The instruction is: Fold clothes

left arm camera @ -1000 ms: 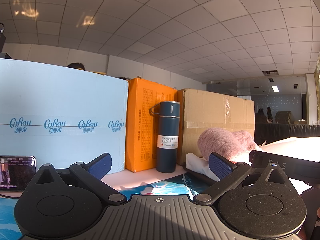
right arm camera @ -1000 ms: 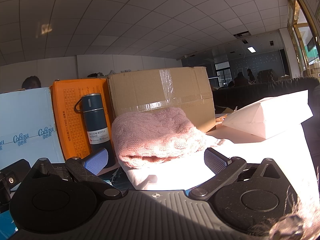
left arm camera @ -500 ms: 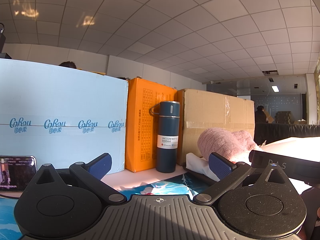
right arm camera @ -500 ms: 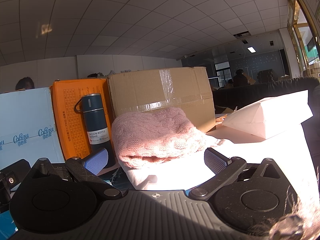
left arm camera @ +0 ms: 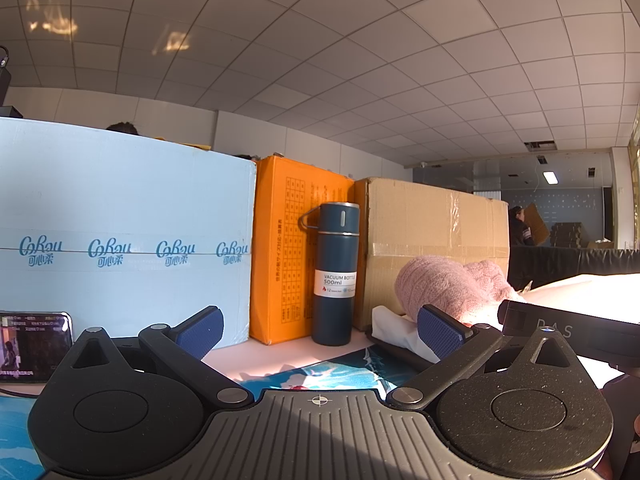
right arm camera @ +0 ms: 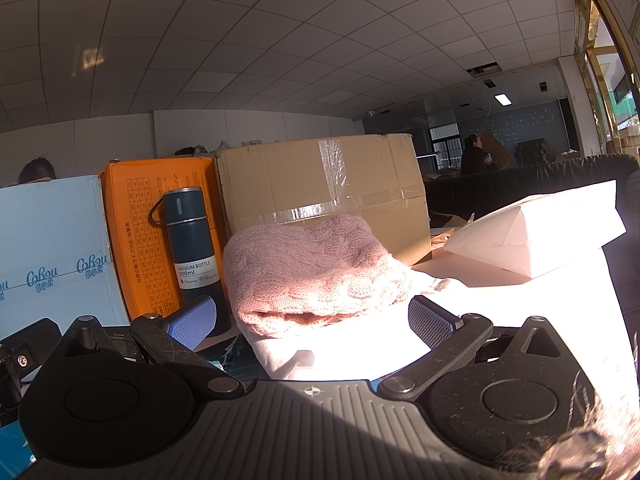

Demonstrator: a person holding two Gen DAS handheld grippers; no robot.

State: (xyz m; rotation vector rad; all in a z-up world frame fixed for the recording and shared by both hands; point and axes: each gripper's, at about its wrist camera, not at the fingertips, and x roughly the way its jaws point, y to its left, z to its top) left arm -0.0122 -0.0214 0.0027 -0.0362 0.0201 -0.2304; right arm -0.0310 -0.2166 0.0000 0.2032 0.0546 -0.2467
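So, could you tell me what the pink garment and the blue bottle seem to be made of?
The pink garment looks like soft, fuzzy knitted wool or acrylic; cable ribs and a hairy surface show. The blue bottle appears to be matte-coated metal, probably steel: a silvery ring under its cap and a label reading "vacuum bottle".

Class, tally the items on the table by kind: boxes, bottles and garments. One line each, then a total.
Boxes: 3, pale blue carton, orange carton, brown cardboard box
Bottles: 1, dark blue vacuum bottle
Garments: 2, pink knitted sweater, white cloth
Total: 6
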